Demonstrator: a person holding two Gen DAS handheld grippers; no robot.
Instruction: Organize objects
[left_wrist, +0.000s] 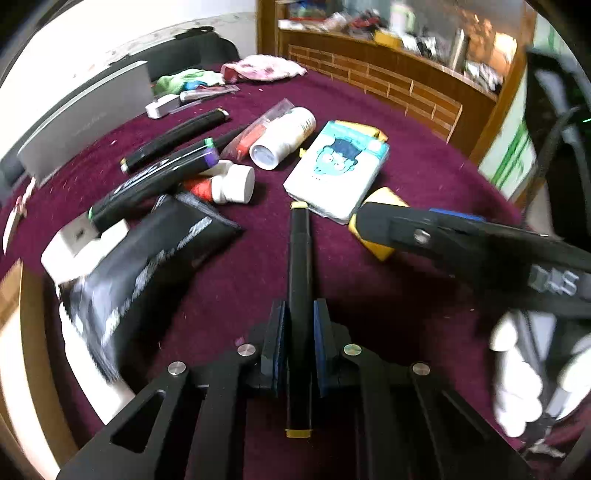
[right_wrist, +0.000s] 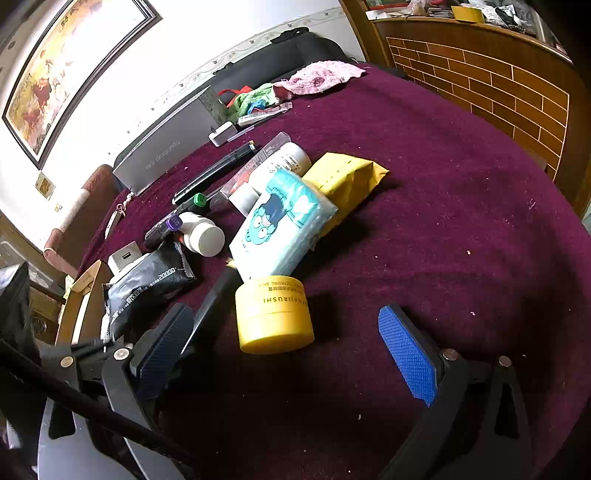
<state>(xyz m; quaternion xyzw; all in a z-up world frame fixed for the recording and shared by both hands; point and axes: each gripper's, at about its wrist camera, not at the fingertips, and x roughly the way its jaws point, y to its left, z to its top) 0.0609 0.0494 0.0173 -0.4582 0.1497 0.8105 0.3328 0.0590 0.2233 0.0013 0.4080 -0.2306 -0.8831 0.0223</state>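
Note:
My left gripper (left_wrist: 299, 310) is shut on a black marker with yellow ends (left_wrist: 300, 258), which juts forward over the maroon tablecloth (left_wrist: 406, 147). A yellow round jar (right_wrist: 273, 314) stands on the cloth between the wide-apart blue pads of my open right gripper (right_wrist: 284, 321), and neither pad touches it. In the left wrist view one of my right gripper's fingers (left_wrist: 406, 232) reaches in from the right in front of that jar (left_wrist: 384, 195). The held marker (right_wrist: 212, 302) runs just left of the jar.
Behind the jar lie a tissue pack (right_wrist: 280, 225), a yellow pouch (right_wrist: 343, 181), white bottles (right_wrist: 203, 232), several markers (left_wrist: 173, 140), a black sachet (right_wrist: 147, 284) and a white charger (left_wrist: 74, 240). A grey box (left_wrist: 85, 118) and cloths (left_wrist: 262, 66) sit at the back.

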